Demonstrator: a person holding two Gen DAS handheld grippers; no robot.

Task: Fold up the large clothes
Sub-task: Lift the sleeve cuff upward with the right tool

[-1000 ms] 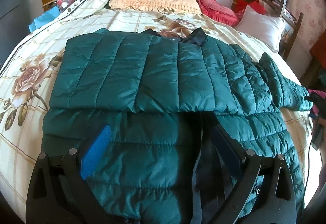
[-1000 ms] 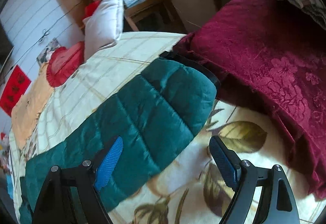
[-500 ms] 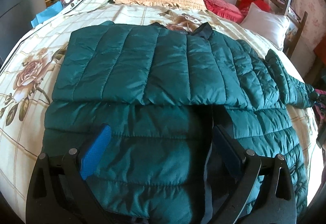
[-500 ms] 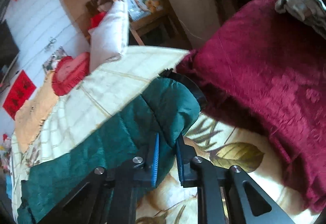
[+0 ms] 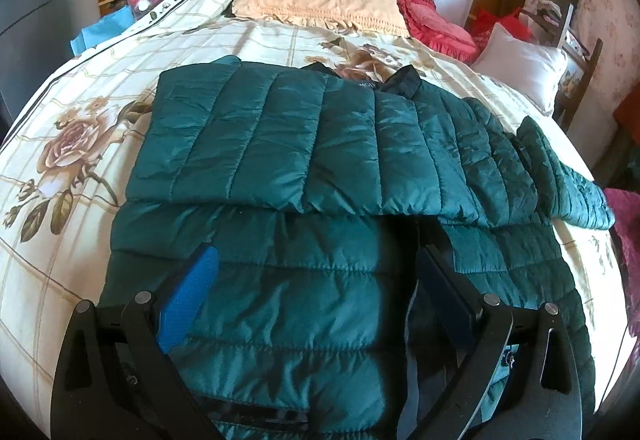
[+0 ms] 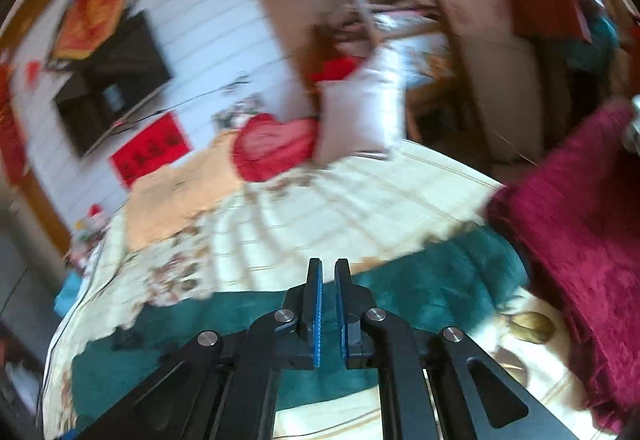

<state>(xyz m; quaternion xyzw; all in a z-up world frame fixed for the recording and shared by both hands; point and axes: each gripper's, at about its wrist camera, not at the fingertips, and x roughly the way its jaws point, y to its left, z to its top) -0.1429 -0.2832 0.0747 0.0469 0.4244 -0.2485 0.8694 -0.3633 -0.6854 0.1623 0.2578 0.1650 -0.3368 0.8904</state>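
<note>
- Right gripper [image 6: 327, 314], bottom centre of its view: the jaws, wide apart a second ago over the sleeve end, have just been closing and now stand clenched; whether sleeve fabric is pinched between the blue pads I cannot tell (heavy blur).
- The view has tilted up since then; the dark green quilted puffer jacket [image 6: 432, 280] now lies as a band behind the fingers.
- Left gripper [image 5: 316, 304]: jaws spread wide over the jacket [image 5: 280, 144] hem, as before.
- Floral cream bedspread [image 5: 60, 144] beneath; the sleeve at right edge sits slightly shifted.
</note>
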